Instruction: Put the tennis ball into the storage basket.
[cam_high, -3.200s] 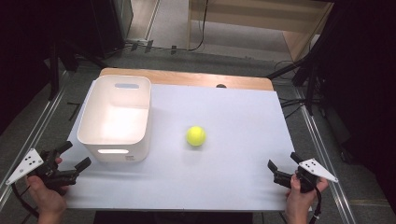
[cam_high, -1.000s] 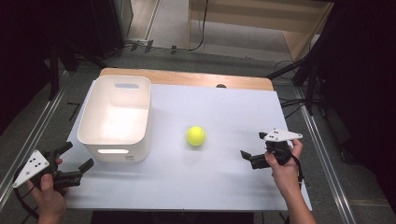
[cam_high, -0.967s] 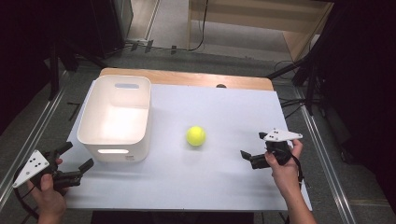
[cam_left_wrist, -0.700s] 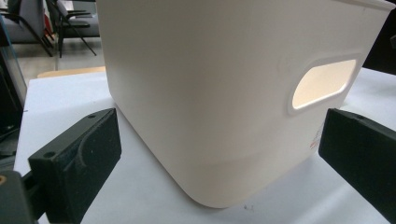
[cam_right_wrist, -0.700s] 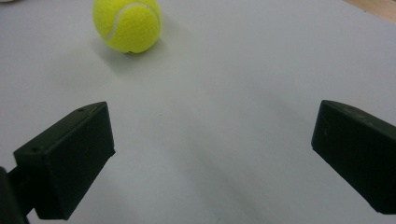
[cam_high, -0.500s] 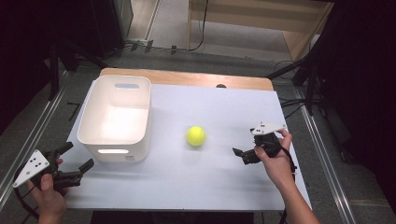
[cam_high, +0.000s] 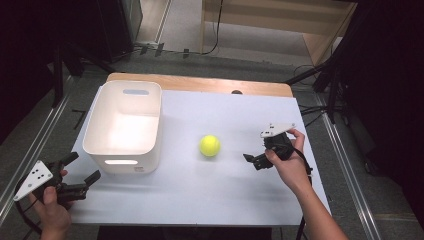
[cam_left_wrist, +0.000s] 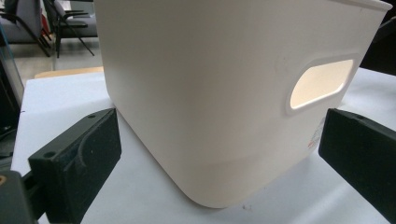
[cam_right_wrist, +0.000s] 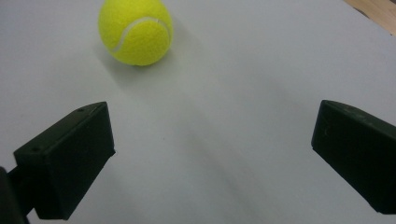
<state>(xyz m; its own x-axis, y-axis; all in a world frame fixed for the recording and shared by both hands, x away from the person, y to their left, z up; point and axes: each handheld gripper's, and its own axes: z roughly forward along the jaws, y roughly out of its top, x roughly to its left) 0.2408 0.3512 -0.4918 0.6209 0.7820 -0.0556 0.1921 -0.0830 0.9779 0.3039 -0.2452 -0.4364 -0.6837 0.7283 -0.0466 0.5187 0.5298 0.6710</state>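
The right gripper (cam_high: 252, 161), jaws spread wide and empty, has moved in from the table's near right corner toward the tennis ball (cam_high: 210, 145), which sits mid-table, just right of the white bin (cam_high: 125, 125). A grasp looks imminent. The left gripper (cam_high: 82, 172) waits spread, near left.

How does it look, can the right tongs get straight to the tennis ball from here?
Probably yes. The right tongs are open and point at the tennis ball, with bare white tabletop between them. The white bin stands off on the ball's far side.
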